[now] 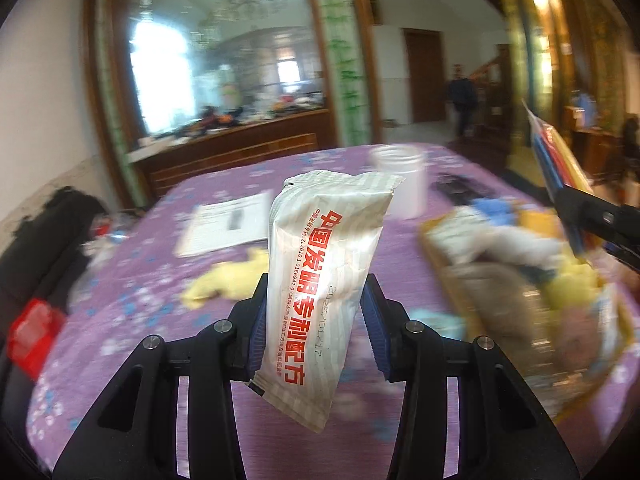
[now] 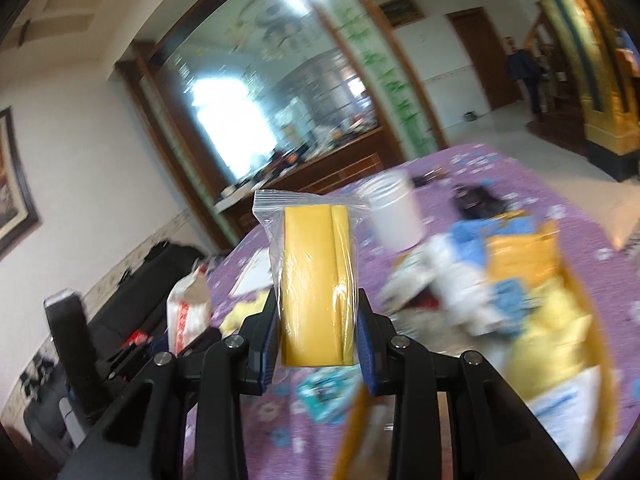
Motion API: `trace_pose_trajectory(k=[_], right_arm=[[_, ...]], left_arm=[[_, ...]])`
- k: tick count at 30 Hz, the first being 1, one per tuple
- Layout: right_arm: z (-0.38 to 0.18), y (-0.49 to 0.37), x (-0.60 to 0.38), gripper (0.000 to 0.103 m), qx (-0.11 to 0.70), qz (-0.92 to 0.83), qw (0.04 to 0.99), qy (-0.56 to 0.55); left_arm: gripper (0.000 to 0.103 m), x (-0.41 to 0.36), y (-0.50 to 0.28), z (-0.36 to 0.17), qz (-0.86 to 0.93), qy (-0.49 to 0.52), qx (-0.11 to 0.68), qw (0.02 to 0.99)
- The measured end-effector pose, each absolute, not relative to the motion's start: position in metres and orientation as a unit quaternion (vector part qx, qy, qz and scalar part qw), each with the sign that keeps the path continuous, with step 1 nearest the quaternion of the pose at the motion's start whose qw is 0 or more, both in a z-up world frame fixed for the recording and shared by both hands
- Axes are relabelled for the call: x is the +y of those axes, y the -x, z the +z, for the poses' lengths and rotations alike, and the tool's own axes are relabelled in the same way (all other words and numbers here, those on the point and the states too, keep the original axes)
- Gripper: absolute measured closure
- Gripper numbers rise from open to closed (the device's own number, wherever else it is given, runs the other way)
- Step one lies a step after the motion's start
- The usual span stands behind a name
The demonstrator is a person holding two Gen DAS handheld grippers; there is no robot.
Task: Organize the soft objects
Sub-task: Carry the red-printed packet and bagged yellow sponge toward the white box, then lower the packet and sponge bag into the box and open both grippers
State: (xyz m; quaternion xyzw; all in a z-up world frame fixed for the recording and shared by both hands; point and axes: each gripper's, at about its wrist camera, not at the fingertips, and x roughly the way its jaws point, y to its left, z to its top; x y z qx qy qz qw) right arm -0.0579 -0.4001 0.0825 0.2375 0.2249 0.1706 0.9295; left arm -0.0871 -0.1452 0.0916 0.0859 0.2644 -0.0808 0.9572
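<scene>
My left gripper (image 1: 316, 312) is shut on a white packet (image 1: 324, 280) with red Chinese print, held upright above the purple flowered tablecloth (image 1: 132, 304). My right gripper (image 2: 318, 320) is shut on a clear zip bag of yellow sponges (image 2: 316, 280), also held up above the table. The white packet also shows at the left of the right wrist view (image 2: 186, 312). The right gripper's bag shows at the right edge of the left wrist view (image 1: 556, 160). A yellow box (image 1: 520, 304) (image 2: 532, 320) full of soft cloths and packets lies on the table to the right.
A white jar (image 1: 400, 184) (image 2: 394, 212) stands at the far side of the table. A paper sheet (image 1: 228, 228) and a yellow cloth (image 1: 224, 280) lie to the left. A teal packet (image 2: 324, 394) lies near the box. A person (image 1: 462, 96) stands in the far room.
</scene>
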Motion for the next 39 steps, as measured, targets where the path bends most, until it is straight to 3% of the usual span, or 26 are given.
trace_pose_trajectory(k=[6, 15, 28, 32, 39], right_arm=[[0.088, 0.077, -0.452, 0.07, 0.214, 0.114, 0.938, -0.246], [0.049, 0.061, -0.453, 0.069, 0.324, 0.079, 0.924, -0.188], [0.029, 0.056, -0.46, 0.067, 0.371, 0.063, 0.912, -0.163], [0.035, 0.06, -0.463, 0.067, 0.363, 0.061, 0.915, -0.164], [0.045, 0.066, -0.465, 0.065, 0.342, 0.066, 0.923, -0.165]], left_arm=[[0.06, -0.193, 0.08, 0.098, -0.214, -0.03, 0.33, 0.919], [0.061, -0.258, 0.063, 0.074, -0.302, 0.014, 0.413, 0.859], [0.059, -0.284, 0.06, 0.048, -0.307, -0.006, 0.43, 0.849], [0.047, -0.28, 0.061, 0.05, -0.315, -0.003, 0.432, 0.845], [0.044, -0.275, 0.07, 0.06, -0.321, -0.012, 0.423, 0.847]])
